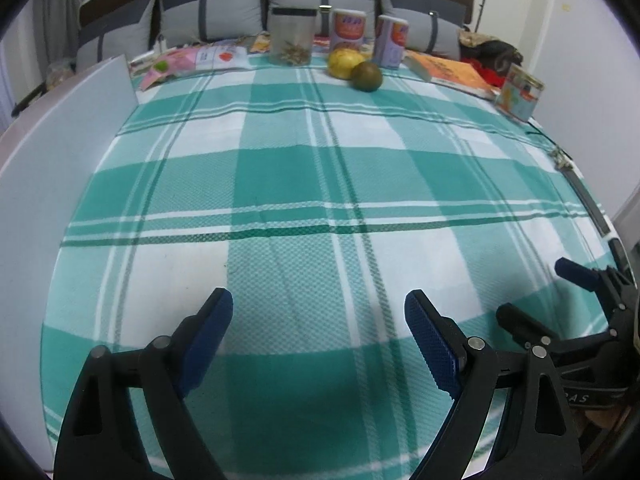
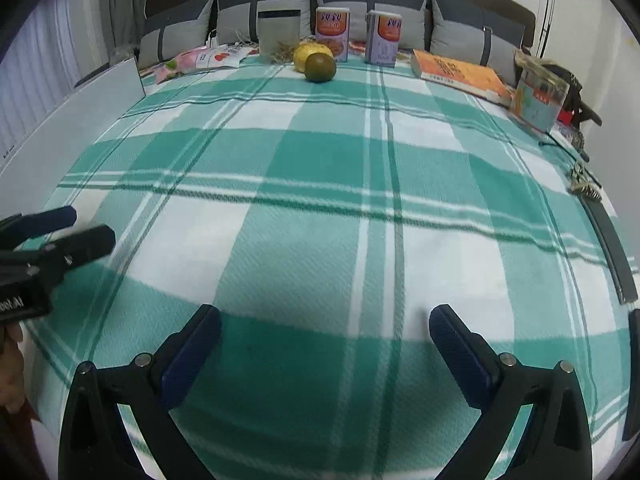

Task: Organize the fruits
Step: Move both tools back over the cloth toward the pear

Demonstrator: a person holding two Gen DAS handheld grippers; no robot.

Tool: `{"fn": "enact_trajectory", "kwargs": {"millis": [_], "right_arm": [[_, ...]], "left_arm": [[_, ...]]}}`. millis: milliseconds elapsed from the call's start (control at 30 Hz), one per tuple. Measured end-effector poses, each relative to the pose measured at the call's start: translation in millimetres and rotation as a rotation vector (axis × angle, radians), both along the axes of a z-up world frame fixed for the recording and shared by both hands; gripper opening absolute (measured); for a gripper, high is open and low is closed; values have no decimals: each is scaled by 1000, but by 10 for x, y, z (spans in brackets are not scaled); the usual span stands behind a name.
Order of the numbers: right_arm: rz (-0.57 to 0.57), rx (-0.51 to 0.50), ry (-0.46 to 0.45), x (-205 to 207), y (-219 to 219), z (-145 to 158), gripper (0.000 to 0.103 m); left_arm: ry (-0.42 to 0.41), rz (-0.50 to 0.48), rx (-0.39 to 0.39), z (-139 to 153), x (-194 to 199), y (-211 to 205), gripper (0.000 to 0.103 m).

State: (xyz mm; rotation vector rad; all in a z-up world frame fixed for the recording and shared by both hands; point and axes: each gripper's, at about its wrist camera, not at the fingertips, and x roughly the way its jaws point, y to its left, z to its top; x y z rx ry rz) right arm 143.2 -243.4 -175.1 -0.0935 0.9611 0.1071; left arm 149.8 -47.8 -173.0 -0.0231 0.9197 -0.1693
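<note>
Surface: green-and-white checked cloth covering the whole work area.

Left edge: upright white panel, standing along the cloth's border.

Far left of back row: flat pink packets, lying on the cloth.

Back row, centre-left: clear jar with dark lid, dried matter at its bottom.

Back row, centre: yellow fruit and green-brown fruit, touching one another, the darker one nearer the cameras. Both sit at the far end of the cloth, well apart from either set of jaws and roughly in line with the gap between them.

Behind and beside the fruits: two purple cartons, upright.

Back right: orange book, lying flat; a tilted printed tin beyond it.

Near edge, left: left gripper, jaws spread wide, nothing between them, over bare cloth.

Near edge, right: right gripper, jaws likewise spread wide and empty, beside the left one.
</note>
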Motion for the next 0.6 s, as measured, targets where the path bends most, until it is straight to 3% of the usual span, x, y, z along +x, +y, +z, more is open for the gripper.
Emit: {"fn": "enact_trajectory", "kwargs": {"millis": [233,600], "right_arm": [[-21,5,0,33,-6,-79,103],[-32,19,3,32,-18,-103,103]], "left_arm": [[31,44,42,-188,61,67,90],[-6,25,100,-244,1,-20,97]]}}
